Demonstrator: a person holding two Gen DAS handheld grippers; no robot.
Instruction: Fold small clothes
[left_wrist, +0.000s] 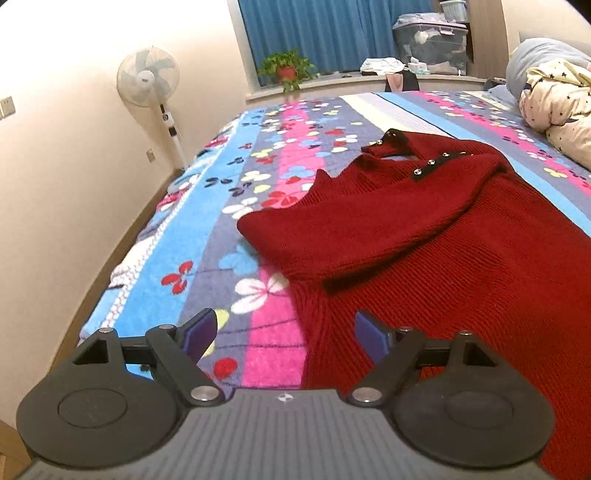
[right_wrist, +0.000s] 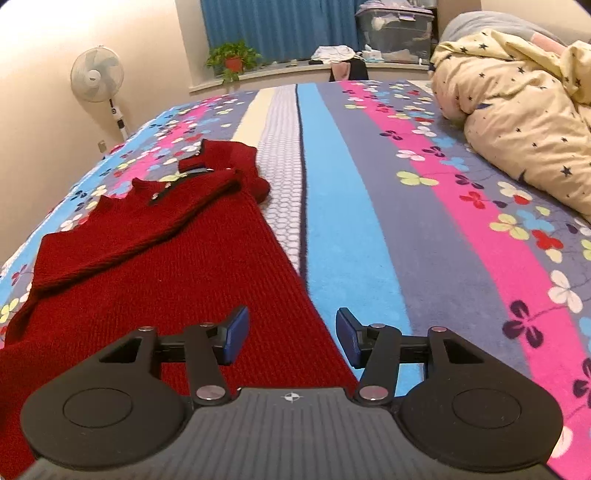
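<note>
A dark red knitted sweater (left_wrist: 424, 236) lies flat on the bed, collar with black button strips at the far end and one sleeve folded across its body. In the left wrist view my left gripper (left_wrist: 286, 334) hovers open over the sweater's near left edge, nothing between its blue pads. The right wrist view shows the same sweater (right_wrist: 166, 266) at the left. There my right gripper (right_wrist: 291, 334) stands open above the sweater's near right edge, and its pads hold nothing.
The bed carries a striped blanket (right_wrist: 424, 221) with flower prints. A cream star-print quilt (right_wrist: 517, 110) is bunched at the far right. A standing fan (left_wrist: 149, 79) is by the left wall. A potted plant (left_wrist: 288, 68) and a storage box (left_wrist: 430, 42) sit on the window ledge.
</note>
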